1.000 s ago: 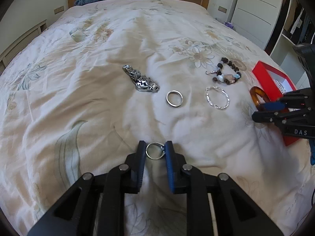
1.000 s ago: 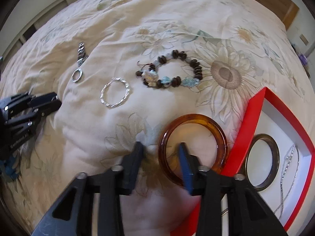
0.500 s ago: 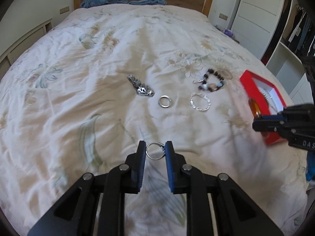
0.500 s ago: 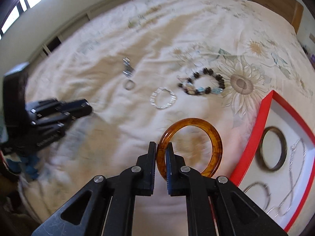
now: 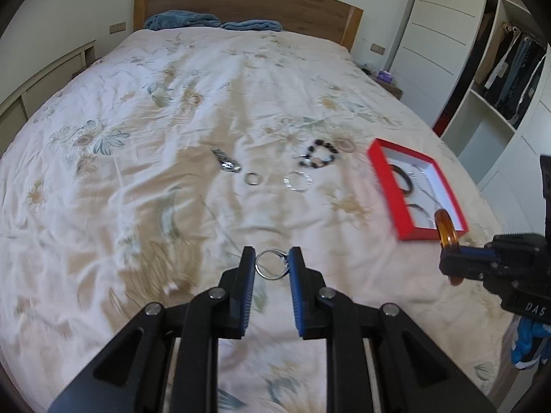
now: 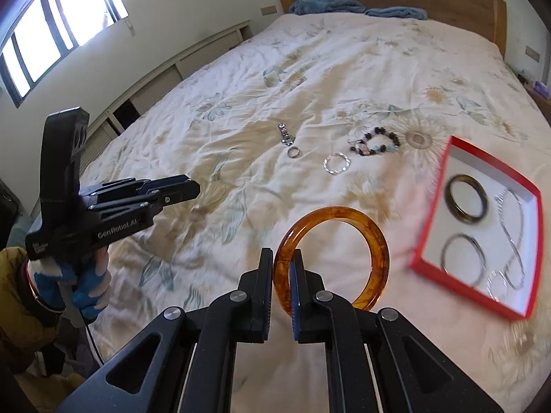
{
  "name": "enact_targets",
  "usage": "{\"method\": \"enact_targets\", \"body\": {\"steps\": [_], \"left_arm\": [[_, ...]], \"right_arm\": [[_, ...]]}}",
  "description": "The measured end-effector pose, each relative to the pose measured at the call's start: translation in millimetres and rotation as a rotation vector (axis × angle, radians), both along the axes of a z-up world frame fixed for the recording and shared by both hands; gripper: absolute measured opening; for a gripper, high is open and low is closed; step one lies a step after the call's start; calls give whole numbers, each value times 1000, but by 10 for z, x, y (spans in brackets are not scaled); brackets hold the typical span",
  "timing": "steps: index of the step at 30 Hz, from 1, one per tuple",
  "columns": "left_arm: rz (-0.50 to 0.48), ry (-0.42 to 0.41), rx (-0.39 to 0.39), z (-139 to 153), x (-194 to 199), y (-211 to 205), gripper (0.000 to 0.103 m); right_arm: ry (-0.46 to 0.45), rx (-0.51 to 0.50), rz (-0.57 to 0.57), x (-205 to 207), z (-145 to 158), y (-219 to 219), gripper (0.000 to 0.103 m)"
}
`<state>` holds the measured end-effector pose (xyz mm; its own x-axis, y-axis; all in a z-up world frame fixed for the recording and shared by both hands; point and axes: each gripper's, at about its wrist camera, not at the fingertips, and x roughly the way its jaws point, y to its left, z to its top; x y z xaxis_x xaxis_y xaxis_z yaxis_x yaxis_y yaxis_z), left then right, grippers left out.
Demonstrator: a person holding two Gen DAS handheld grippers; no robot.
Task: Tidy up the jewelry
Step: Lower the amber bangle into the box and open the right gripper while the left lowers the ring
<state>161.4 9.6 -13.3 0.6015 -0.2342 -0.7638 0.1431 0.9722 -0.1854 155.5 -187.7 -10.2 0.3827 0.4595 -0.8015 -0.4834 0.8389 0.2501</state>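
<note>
My left gripper (image 5: 271, 264) is shut on a thin silver ring (image 5: 272, 264) and holds it above the floral bedspread. My right gripper (image 6: 282, 264) is shut on the rim of an amber bangle (image 6: 377, 251), lifted off the bed; the bangle also shows in the left wrist view (image 5: 445, 229). A red jewelry box (image 6: 430, 227) lies to the right with a dark bangle (image 6: 466, 199), silver hoops and a chain inside. On the bed lie a beaded bracelet (image 6: 375, 141), a twisted silver bracelet (image 6: 336, 163), a silver ring (image 6: 293, 152) and a metal watch band (image 6: 285, 136).
The bed has a wooden headboard (image 5: 248, 3) with blue towels (image 5: 182, 20) at its foot. A white wardrobe (image 5: 444, 34) and open closet stand to the right. A window and low cabinets (image 6: 193, 58) run along the left wall.
Both grippers have risen and pulled back from the bed. The right gripper closed on the amber bangle and lifted it. The left still holds the silver ring.
</note>
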Motion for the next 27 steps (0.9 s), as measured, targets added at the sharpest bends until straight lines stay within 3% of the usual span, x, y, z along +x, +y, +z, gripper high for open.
{"method": "enact_targets", "body": {"steps": [6,13,19,27], "left_arm": [[-65,-15,-23,133,-129,-480,18],[-168,-15,-47,187,-21,-1210,18],[-242,-6,-48,147,329,-1807,18],[-281,25,-1,-109,1155,-2417,18]], "right_arm": [[-25,-6,-68,-285,125,-485,9],[-54,-49,-136,-368,258,-1111,9],[-48,-65,-190,-138,211,-1539,9],[-13,-80,-168,622,-86,-1738,9]]}}
